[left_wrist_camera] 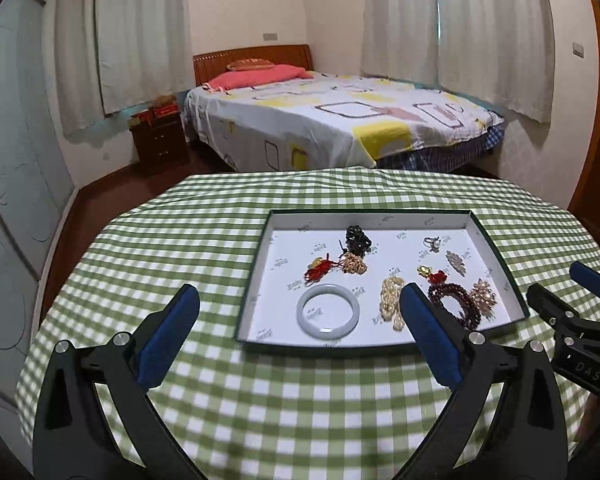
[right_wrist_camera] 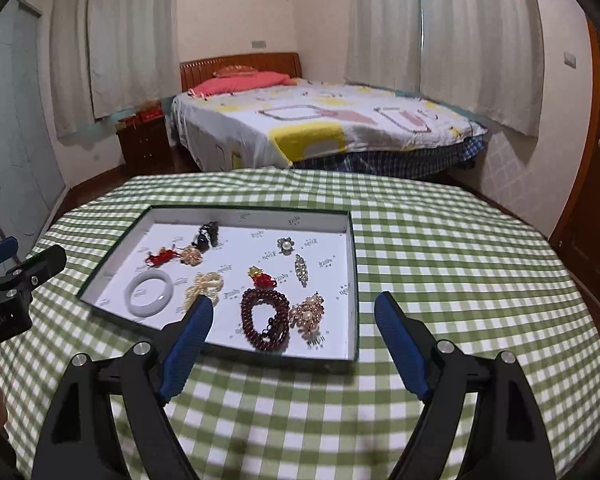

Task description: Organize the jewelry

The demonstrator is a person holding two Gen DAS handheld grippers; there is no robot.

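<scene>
My left tool: released, both blue pads spread wide, nothing between them, held above the desk just short of the tray's near edge.
My right tool: released too, jaws wide and empty, poised over the tray's near right corner.
Desk: green-and-white checked cloth beneath both tools.
Tray: shallow, white-lined, dark-rimmed, just ahead of my tools, holding all the jewelry.
Jade bangle: lies flat, nearest, between my left tool's pads in the left wrist view.
Pearl strand: heaped just beside my left tool's right pad.
Dark red bead bracelet: coiled between my right tool's pads, near edge.
Gold pearl brooch: just right of the bracelet.
Red cord charms: one past the bracelet, another farther left.
Pearl ring: farther back.
Black beads: farthest in the tray.
Bed: well beyond the desk.
</scene>
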